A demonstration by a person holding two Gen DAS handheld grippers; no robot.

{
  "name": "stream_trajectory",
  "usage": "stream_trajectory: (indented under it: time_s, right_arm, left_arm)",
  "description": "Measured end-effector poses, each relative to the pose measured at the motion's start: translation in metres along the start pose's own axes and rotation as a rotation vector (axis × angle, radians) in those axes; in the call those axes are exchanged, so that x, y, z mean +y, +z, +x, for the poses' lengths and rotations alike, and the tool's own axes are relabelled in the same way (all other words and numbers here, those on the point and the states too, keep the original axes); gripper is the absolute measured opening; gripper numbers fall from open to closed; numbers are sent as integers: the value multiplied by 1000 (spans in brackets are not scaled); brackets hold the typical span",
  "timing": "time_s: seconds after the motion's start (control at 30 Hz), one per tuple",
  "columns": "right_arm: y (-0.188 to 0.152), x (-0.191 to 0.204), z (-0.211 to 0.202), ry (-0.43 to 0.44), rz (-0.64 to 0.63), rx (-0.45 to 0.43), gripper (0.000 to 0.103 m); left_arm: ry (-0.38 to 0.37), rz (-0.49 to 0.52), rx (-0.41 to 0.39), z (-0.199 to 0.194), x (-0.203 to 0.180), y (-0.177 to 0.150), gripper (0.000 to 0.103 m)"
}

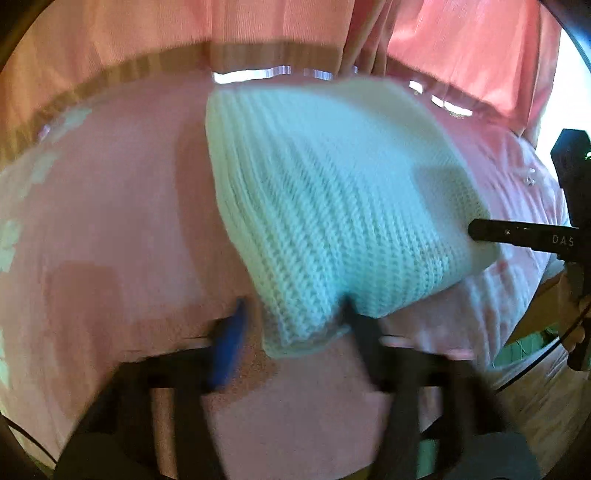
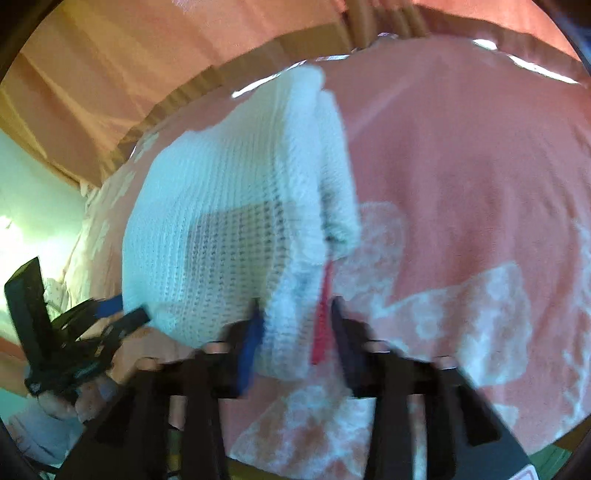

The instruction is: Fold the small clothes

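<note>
The left claw (image 1: 291,325) stands wide, its fingers either side of the near corner of a pale knit (image 1: 332,206); whether they press it is too blurred to tell. The right claw (image 2: 291,332) has its fingers close about the knit's other near edge, gripping it. The folded knit lies on a pink cloth (image 1: 110,221) over the surface, with curtains (image 1: 147,29) behind.
</note>
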State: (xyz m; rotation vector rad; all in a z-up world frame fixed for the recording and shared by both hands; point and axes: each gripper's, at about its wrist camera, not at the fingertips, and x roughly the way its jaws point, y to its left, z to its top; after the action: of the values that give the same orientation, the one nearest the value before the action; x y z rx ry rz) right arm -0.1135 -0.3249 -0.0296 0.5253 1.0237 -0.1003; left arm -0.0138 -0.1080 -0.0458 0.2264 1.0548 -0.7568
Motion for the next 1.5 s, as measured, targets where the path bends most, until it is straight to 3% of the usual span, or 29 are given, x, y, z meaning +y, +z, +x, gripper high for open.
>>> stream_trajectory:
  time_s: [0.07,0.13,0.2,0.27,0.33,0.4,0.43,0.5,0.57,0.63,0.77,0.8,0.87,0.93,1.03,1.17,1.27,1.3,1.37,1.4,1.43,1.5]
  right_arm:
    - [1,18,-7,7,-45,-36,10]
    - [4,35,-39,86,-76,-138,9]
    - [3,40,-61,73,-104,-206,9]
    - [-3,29,-41,-70,-104,-130,9]
    - [-14,7,5,-125,-44,50,11]
    - [-16,11,2,-120,-73,21,15]
    - [-15,18,-8,-145,-111,-13,25]
    - [-14,20,-25,-149,-110,-75,35]
    - [-8,22,-38,-122,-90,-117,37]
    - [3,20,-50,-111,-73,-183,50]
    - [29,19,-49,-142,-72,-216,56]
    - [39,24,-46,-144,-76,-220,56]
    - [51,33,-42,-120,-109,-231,40]
    - [63,44,-31,-89,-150,-204,0]
    - [75,50,-4,-83,-189,-124,0]
    - [83,27,30,-212,-173,-40,0]
    - [85,17,18,-145,-107,-60,0]
    - [82,17,7,-133,-100,-92,3]
    - [73,15,-11,-135,-81,-144,26]
    - [67,11,-20,-133,-64,-165,56]
    - [63,7,-24,-124,-52,-170,75]
    - [53,-5,-20,-105,-15,-135,76]
  left_arm:
    - [-27,-33,1,-2,5,4,20]
    - [-43,-43,-20,-16,7,8,19]
    - [-33,-44,-30,-25,9,7,20]
    - [-33,-50,4,-17,13,3,20]
    - [-22,-30,50,-4,10,-6,23]
    - [19,24,17,-11,3,-10,29]
    - [17,31,-5,-19,1,-9,32]
    - [25,10,-63,-33,1,-6,55]
    - [35,-16,-117,-46,1,2,68]
    - [48,-20,-154,-52,-1,14,69]
    - [106,-32,-173,-49,-2,34,71]
    - [111,-34,-169,-46,0,38,71]
    - [118,-45,-165,-42,-1,47,71]
    - [122,-54,-159,-37,-1,54,71]
    - [127,-74,-143,-28,-1,61,71]
    - [144,-86,-121,-17,1,66,73]
    - [139,-89,-124,-16,4,67,76]
    - [128,-96,-128,-18,6,68,77]
    - [62,-135,-149,-27,13,70,86]
    - [24,-161,-161,-30,18,70,90]
    - [-1,-176,-165,-32,21,71,92]
    - [-30,-200,-154,-28,27,73,94]
